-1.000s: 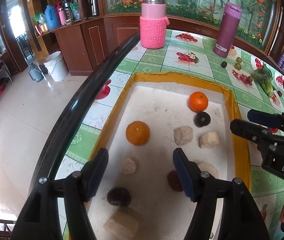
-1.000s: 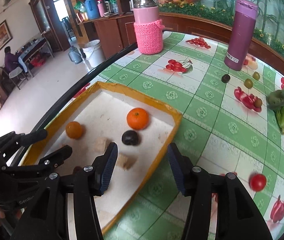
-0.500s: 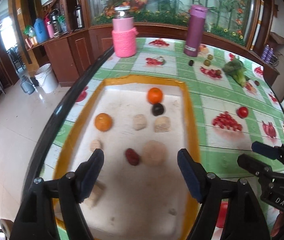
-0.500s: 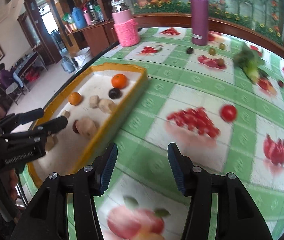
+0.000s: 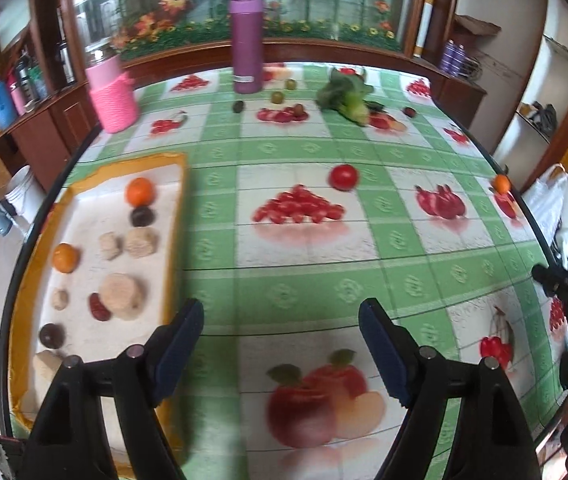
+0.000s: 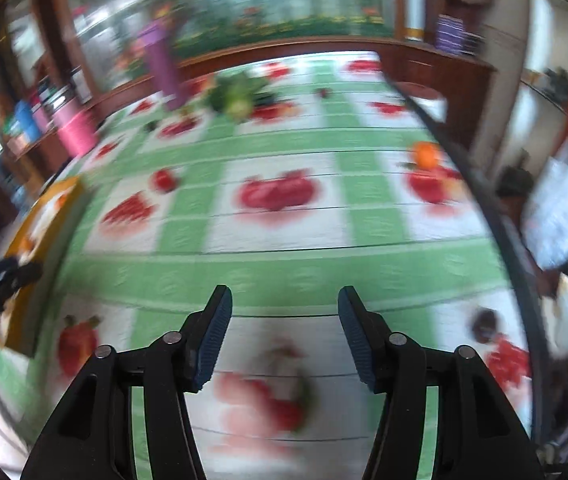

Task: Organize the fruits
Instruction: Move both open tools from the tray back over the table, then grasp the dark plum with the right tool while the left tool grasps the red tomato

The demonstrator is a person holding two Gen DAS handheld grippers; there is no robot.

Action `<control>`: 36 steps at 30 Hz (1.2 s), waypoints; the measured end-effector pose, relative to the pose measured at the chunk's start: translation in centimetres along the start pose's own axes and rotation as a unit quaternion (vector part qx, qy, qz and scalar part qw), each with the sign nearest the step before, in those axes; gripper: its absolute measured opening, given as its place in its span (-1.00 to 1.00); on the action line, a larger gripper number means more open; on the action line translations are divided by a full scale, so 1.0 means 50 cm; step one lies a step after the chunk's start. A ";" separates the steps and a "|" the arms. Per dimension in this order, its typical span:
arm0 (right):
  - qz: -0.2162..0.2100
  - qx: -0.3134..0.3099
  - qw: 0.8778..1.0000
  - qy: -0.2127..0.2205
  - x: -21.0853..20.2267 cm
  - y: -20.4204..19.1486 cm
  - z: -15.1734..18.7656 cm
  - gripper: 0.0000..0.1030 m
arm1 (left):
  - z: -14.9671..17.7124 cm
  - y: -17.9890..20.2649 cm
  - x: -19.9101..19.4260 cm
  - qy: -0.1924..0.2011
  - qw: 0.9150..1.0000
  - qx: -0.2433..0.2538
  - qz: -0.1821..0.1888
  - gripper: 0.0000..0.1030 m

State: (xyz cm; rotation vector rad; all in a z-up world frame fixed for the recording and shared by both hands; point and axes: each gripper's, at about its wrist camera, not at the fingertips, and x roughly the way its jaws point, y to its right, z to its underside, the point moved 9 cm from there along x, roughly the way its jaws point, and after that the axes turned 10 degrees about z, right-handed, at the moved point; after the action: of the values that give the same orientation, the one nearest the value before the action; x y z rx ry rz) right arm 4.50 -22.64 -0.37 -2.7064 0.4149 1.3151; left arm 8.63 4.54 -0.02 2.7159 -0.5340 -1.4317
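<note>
A yellow-rimmed white tray lies at the left of the table, holding two oranges, dark fruits and beige lumps. A red tomato sits loose on the cloth, and a small orange rests near the right table edge. My left gripper hangs over the cloth just right of the tray, its jaws opening with nothing between them. My right gripper is over the cloth further right, jaws opening and empty; its view is blurred. There the small orange shows far right and the tomato left.
A purple flask, a pink-sleeved jar, leafy greens and small dark and green fruits stand at the back. The table's dark rim runs down the right. A small dark fruit lies near it.
Both grippers have swung right, from over the tray to over the patterned cloth. Both sets of jaws have widened. The tray now sits at the left of both views.
</note>
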 end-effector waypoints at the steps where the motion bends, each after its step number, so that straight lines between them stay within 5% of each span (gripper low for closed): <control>1: 0.023 0.023 0.999 0.000 0.004 0.042 -0.004 0.19 | 0.002 0.011 0.005 -0.004 1.000 0.003 0.005 0.60; 5: 0.076 0.097 0.992 -0.008 0.020 0.146 -0.001 0.20 | 0.014 0.041 0.015 -0.014 1.000 0.012 0.020 0.60; 13: 0.115 0.172 0.977 -0.048 0.056 0.206 0.035 0.20 | 0.017 0.044 0.025 -0.016 0.999 0.016 0.045 0.60; 23: 0.116 0.192 0.973 -0.062 0.075 0.216 0.065 0.17 | 0.014 0.023 0.048 -0.027 0.997 0.011 0.077 0.60; 36: 0.109 0.172 0.977 -0.060 0.094 0.217 0.059 -0.53 | 0.009 0.032 0.091 -0.049 0.994 0.018 0.101 0.61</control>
State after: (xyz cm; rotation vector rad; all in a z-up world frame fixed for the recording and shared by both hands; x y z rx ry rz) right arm 1.89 -33.33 -5.61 -2.3354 0.8604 1.3054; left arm 10.16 1.72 -3.62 2.5390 -0.8192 -1.5219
